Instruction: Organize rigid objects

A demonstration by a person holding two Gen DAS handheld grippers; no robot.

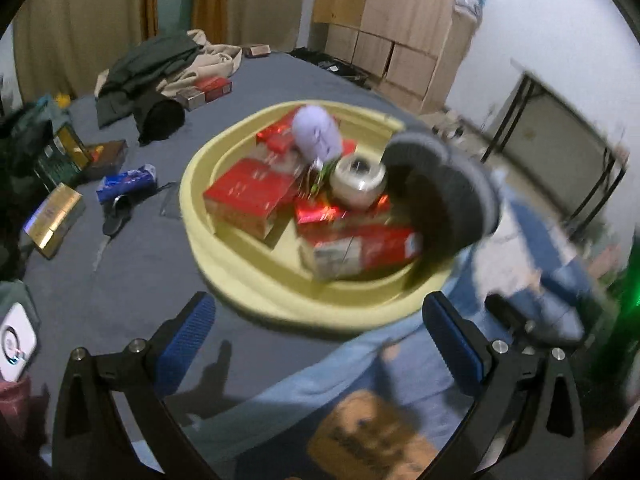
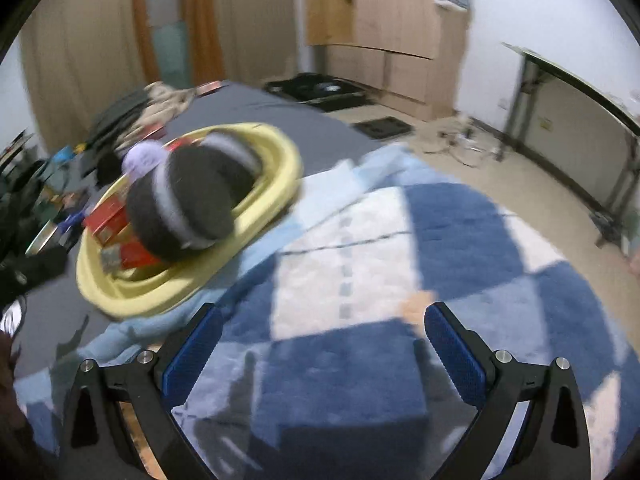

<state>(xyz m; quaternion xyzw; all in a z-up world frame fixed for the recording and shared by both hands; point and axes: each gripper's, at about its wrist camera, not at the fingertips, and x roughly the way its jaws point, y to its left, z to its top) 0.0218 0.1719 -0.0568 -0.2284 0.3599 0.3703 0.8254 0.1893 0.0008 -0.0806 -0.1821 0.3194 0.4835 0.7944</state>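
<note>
Rigid objects, mostly red boxes, lie piled in a yellow basin on a grey bed sheet. Nearest in the left wrist view, the left gripper hangs above the sheet with its jaws spread wide and nothing between the blue pads. Below it lies a blurred orange-brown item that cannot be identified. Inside the basin, from front to back: a red and white carton, a flat red packet, a round white jar and a lilac rounded object. A dark slipper with a grey rim leans against the basin's right side, resting on the boxes. Left of the basin on the sheet lie a gold box, a blue packet and a dark sandal, with heaped clothes farther back.

In the right wrist view, the right gripper is likewise released, its jaws wide apart and holding nothing, above a blue and white checked blanket. Beyond the blanket to the left sit the basin and the slipper. A wooden wardrobe stands against the far wall.
</note>
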